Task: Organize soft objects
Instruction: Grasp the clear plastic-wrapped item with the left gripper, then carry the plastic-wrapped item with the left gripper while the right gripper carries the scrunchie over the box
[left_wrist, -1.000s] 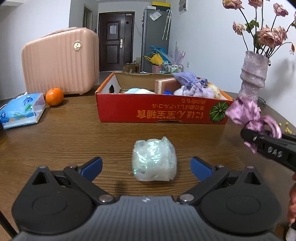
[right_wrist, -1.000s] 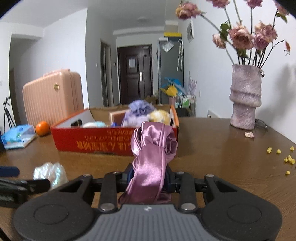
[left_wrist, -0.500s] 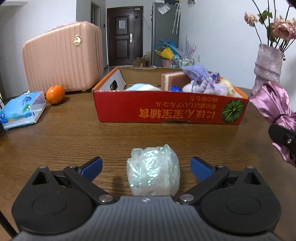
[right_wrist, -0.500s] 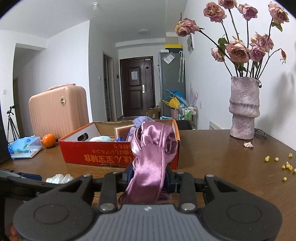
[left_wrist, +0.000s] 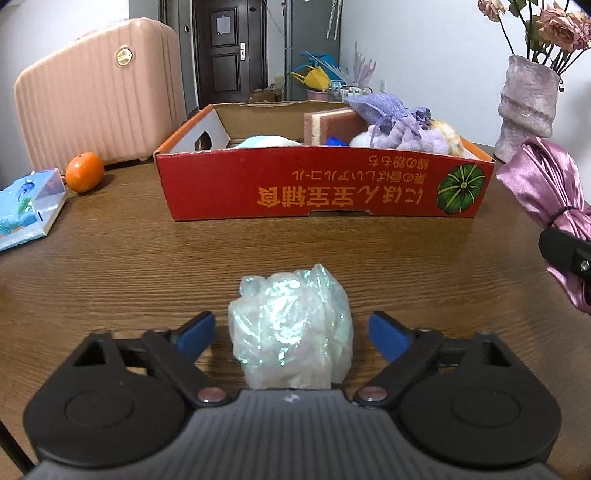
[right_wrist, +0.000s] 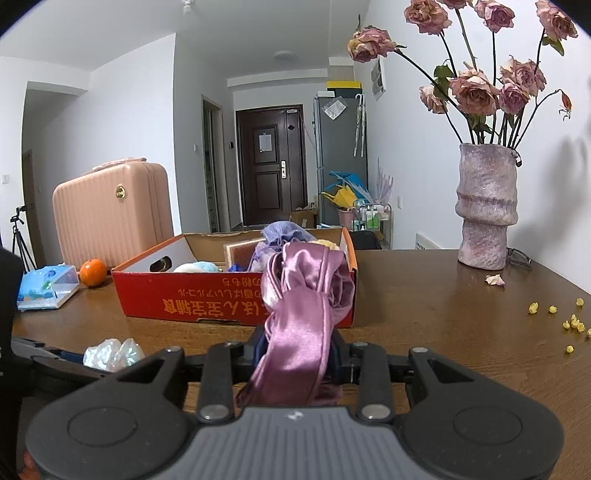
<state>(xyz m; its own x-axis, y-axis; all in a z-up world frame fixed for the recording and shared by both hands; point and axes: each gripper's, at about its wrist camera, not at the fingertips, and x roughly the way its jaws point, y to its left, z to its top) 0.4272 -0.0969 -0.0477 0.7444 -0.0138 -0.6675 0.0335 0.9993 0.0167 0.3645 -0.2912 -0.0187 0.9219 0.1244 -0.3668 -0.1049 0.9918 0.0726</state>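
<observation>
An iridescent white plastic bundle (left_wrist: 291, 325) lies on the wooden table between the open blue-padded fingers of my left gripper (left_wrist: 291, 330); the fingers stand apart from it on both sides. It also shows in the right wrist view (right_wrist: 112, 354). My right gripper (right_wrist: 297, 354) is shut on a purple satin cloth (right_wrist: 303, 306) and holds it above the table, near the right front corner of the red cardboard box (right_wrist: 192, 299). The cloth shows at the right in the left wrist view (left_wrist: 546, 192). The box (left_wrist: 325, 184) holds several soft items.
A pink suitcase (left_wrist: 96, 92), an orange (left_wrist: 85, 172) and a tissue pack (left_wrist: 26, 206) are at the back left. A purple vase (right_wrist: 484, 206) with dried roses stands at the back right. Yellow crumbs (right_wrist: 569, 325) lie on the table at right.
My left gripper has moved forward so the plastic bundle now lies between its open fingers. My right gripper has risen with the purple cloth and moved nearer the box.
</observation>
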